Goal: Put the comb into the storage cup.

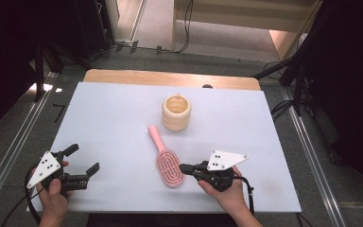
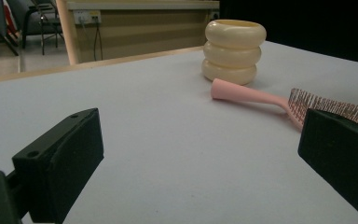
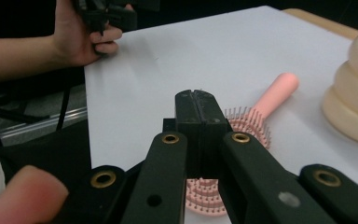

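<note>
- The white tabletop (image 1: 123, 123) carries two things, a cream ribbed cup and a pink hairbrush, with a gripper working from each near corner.
- The cream cup (image 1: 176, 112) stands upright and empty around the middle of the tabletop, somewhat toward the far edge; nothing touches it, so any step involving it looks not yet begun.
- The pink hairbrush (image 1: 166, 161) lies flat, bristles up, between the cup and the near edge, its handle end pointing toward the cup and stopping just short of it, its head toward the near edge.
- The right gripper (image 1: 185, 168), held level near the near edge, has its tip at the right rim of the brush head; in the right gripper view its jaws (image 3: 198, 116) stand pressed together face to face above the bristles. Whether they pinch the rim of the head cannot be told; the brush rests on the tabletop, so a lift has not happened.
- The left gripper (image 1: 82, 163) sits low by the near left corner, well apart from the brush, its jaws spread wide with nothing between them.
- Judged from this, the work is in its opening stage: the brush is reached, perhaps nipped, but not moved; carrying it anywhere remains.
</note>
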